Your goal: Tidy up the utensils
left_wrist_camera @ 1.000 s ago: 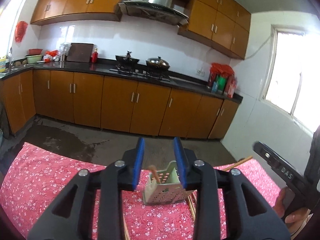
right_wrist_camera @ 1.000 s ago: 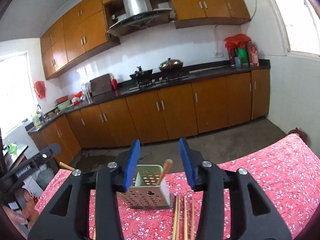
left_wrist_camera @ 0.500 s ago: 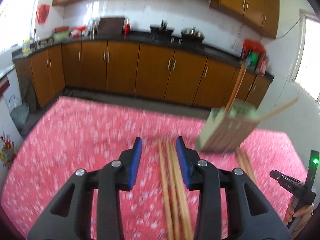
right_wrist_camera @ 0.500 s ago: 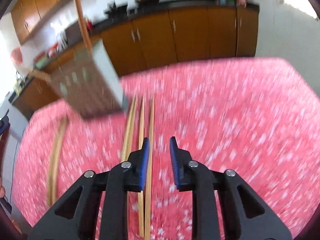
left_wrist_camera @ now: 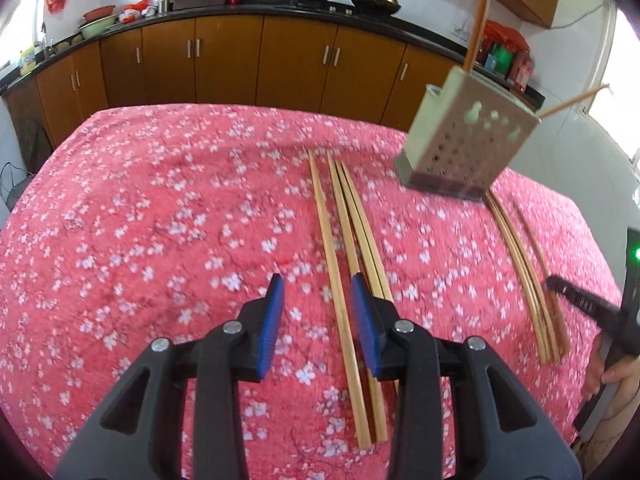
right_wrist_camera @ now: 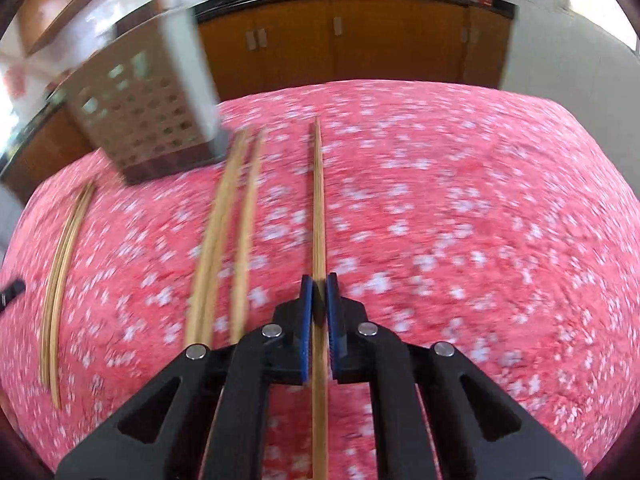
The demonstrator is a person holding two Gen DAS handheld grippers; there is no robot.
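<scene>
We see a single chopstick [right_wrist_camera: 319, 200] running lengthwise straight out from the right gripper [right_wrist_camera: 319, 285], whose blue pads are squeezed tight on it w/ almost no gap; the stick lies along the pink flowered tablecloth [right_wrist_camera: 460, 220] and passes back under the black claw body. Just left of it in the right wrist view lie more chopsticks [right_wrist_camera: 224, 232], side by side and blurred, so we can't count them for sure, and further left a thin curved bundle [right_wrist_camera: 62, 264] near the cloth's edge. The perforated utensil holder [right_wrist_camera: 144, 116] stands tilted-looking at the far ends of those sticks, blurred. In the left wrist view the left gripper [left_wrist_camera: 317, 292] points down at the cloth w/ its jaws partly apart, a narrow-ish gap; one stick [left_wrist_camera: 332, 264] lies between the pads but the pads don't press it, and two or three more sticks [left_wrist_camera: 362, 236] lie just right of the right-hand pad. The holder [left_wrist_camera: 464, 140] sits well beyond, w/ one stick [left_wrist_camera: 480, 12] standing up out of it and another [left_wrist_camera: 576, 100] poking out sideways. At the right edge of that view a person's hand [left_wrist_camera: 618, 372] grips the other black claw, a green light [left_wrist_camera: 637, 254] glowing on it; small white lettering on its arm is too blurred to read. Brown cabinets [left_wrist_camera: 240, 56] and a dark counter line the far wall.
</scene>
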